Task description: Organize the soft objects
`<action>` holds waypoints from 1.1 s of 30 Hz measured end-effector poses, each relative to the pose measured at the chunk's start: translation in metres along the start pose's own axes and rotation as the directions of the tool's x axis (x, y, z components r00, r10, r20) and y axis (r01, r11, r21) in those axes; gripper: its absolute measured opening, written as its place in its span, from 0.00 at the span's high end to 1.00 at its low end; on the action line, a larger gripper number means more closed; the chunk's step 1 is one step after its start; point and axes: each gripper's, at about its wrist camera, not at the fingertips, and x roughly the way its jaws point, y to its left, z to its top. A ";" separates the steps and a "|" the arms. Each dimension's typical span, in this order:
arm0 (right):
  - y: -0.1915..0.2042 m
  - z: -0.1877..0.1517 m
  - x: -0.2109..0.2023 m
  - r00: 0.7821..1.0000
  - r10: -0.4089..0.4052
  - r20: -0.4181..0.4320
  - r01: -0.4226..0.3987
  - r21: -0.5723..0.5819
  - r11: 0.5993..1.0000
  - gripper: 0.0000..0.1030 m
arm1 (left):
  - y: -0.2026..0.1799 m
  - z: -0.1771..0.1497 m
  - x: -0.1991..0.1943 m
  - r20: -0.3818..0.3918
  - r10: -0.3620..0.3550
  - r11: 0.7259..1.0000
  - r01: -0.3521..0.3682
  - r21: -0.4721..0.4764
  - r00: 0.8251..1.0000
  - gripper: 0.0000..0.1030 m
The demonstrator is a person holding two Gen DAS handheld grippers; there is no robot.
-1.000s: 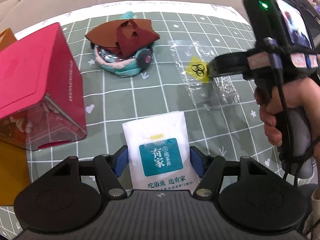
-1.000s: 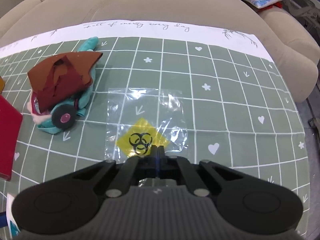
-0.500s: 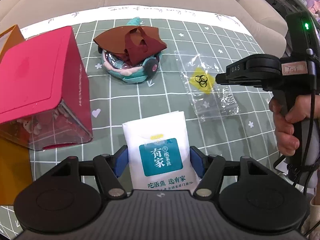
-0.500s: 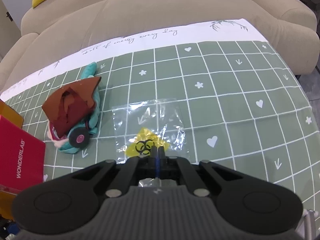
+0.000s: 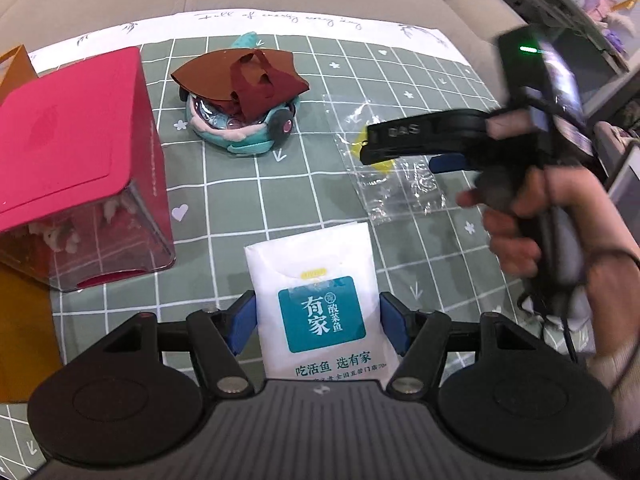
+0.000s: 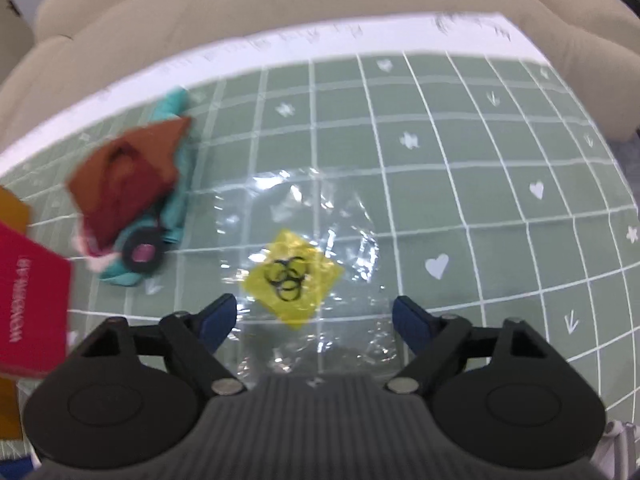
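Left wrist view: your left claw (image 5: 318, 322) grips the white tissue pack (image 5: 316, 300), blue pads pressed on both its sides, pack lying on the green checked cloth (image 5: 224, 200). Red box (image 5: 76, 160) to its left, teal plush toy (image 5: 240, 100) with a brown cloth beyond. Your right hand (image 5: 536, 216) holds the right claw over the clear plastic bag (image 5: 384, 168).

Right wrist view: your right claw (image 6: 314, 320) is opening, fingers wide apart; the bag's near edge lies flat between them, pads not pressing it. Image blurred.
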 end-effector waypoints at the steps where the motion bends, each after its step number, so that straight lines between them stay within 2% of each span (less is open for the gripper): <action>1: 0.001 0.002 0.002 1.000 0.003 -0.008 -0.003 -0.004 1.000 0.09 | 0.003 -0.003 -0.003 0.003 -0.005 1.000 0.005 0.002 1.000 0.28; 3: 0.007 0.007 0.006 0.999 -0.010 -0.035 0.009 -0.019 1.000 0.08 | 0.009 -0.006 -0.005 0.000 -0.017 1.000 0.017 -0.005 1.000 0.28; 5: 0.020 0.008 0.011 0.998 0.005 -0.070 -0.008 -0.046 0.999 0.02 | 0.017 -0.008 -0.006 -0.003 -0.036 0.999 0.036 -0.028 0.999 0.28; 8: 0.050 0.004 0.020 0.992 -0.087 -0.093 0.070 -0.173 0.982 0.02 | 0.028 -0.009 -0.004 -0.008 -0.048 0.997 0.047 -0.059 0.999 0.28; 15: 0.058 0.006 0.023 0.990 -0.118 -0.077 0.108 -0.128 0.986 0.04 | 0.041 -0.010 -0.005 -0.001 -0.064 0.994 0.064 -0.089 0.998 0.28; 17: 0.055 0.006 0.019 0.991 -0.117 -0.066 0.107 -0.129 0.986 0.12 | 0.043 -0.009 -0.004 -0.003 -0.069 0.993 0.068 -0.094 0.998 0.28; 19: 0.049 0.006 0.012 0.991 -0.122 -0.057 0.114 -0.119 0.986 0.30 | 0.043 -0.009 -0.003 -0.005 -0.070 0.993 0.069 -0.099 0.998 0.28; 20: 0.048 0.008 0.009 0.990 -0.126 -0.055 0.120 -0.110 0.987 0.36 | 0.043 -0.009 -0.002 -0.006 -0.071 0.993 0.070 -0.100 0.997 0.28; 23: 0.043 0.013 0.007 0.988 -0.141 -0.062 0.134 -0.095 0.986 0.66 | 0.041 -0.011 -0.002 -0.010 -0.076 0.992 0.075 -0.098 0.997 0.28; 24: 0.040 0.014 0.006 0.987 -0.148 -0.065 0.142 -0.092 0.986 0.84 | 0.040 -0.011 -0.002 -0.010 -0.076 0.993 0.074 -0.096 0.997 0.28; 25: 0.036 0.016 0.006 0.986 -0.151 -0.074 0.144 -0.084 0.986 0.93 | 0.039 -0.012 -0.002 -0.010 -0.076 0.993 0.075 -0.096 0.997 0.28; 28: 0.029 0.016 0.003 0.987 -0.136 -0.088 0.128 -0.084 0.988 0.98 | 0.037 -0.012 -0.001 -0.004 -0.075 0.993 0.074 -0.093 0.997 0.28; 33: 0.025 0.007 -0.012 0.990 -0.131 -0.057 0.126 -0.081 0.989 0.99 | 0.032 -0.007 -0.003 0.015 -0.065 0.994 0.066 -0.085 0.998 0.28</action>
